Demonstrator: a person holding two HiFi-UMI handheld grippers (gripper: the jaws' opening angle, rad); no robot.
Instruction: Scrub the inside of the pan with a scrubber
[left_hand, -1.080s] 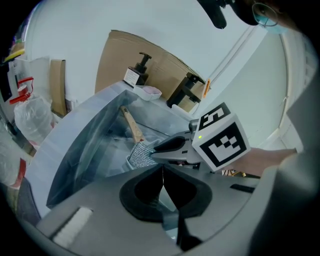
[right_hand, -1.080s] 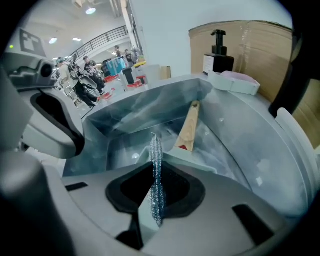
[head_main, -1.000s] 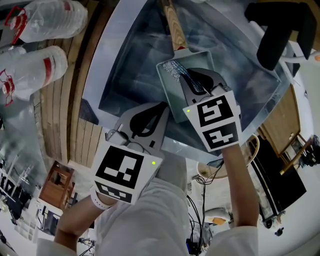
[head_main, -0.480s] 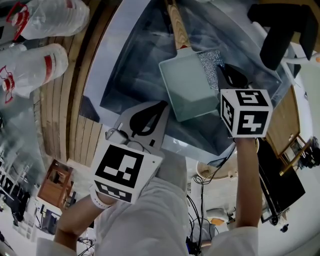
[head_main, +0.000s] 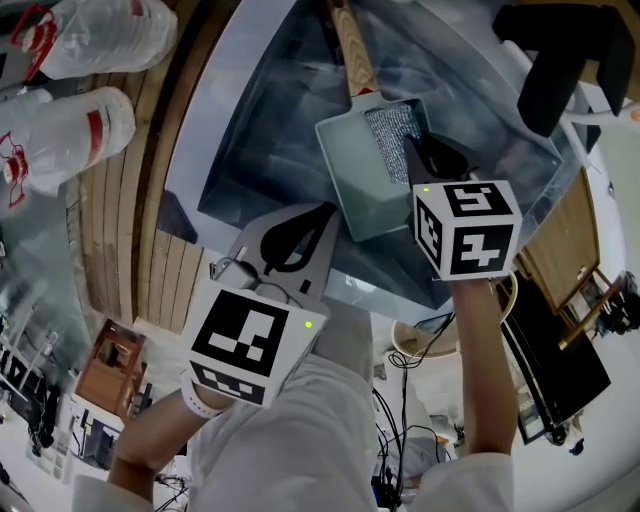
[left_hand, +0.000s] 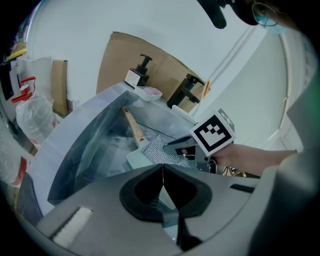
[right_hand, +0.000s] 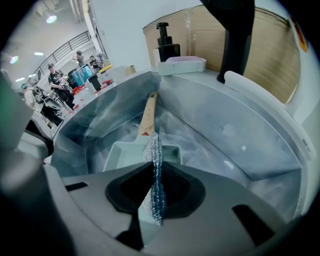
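Silver mesh, the scrubber, is pinched edge-on between the jaws of my right tool. In the right gripper view the strip runs up through the clenched jaws of that tool, and its free end reaches over the pan. The pan is a pale green square one. It lies in the steel sink, about mid-basin, with its wooden handle pointing to the sink's far edge. From the head view the scrubber covers the pan's inner corner on the right side, next to the handle. I cannot tell whether it presses on the pan floor.

My left tool hangs over the sink's near edge, apart from the pan. In its own view its jaws are clenched tip to tip with nothing between them. Past them I see the pan, the scrubber and the marker cube of the right tool.

Two clear plastic bottles lie on the wooden bench by the sink's left edge. A black faucet stands at the sink's far right corner.
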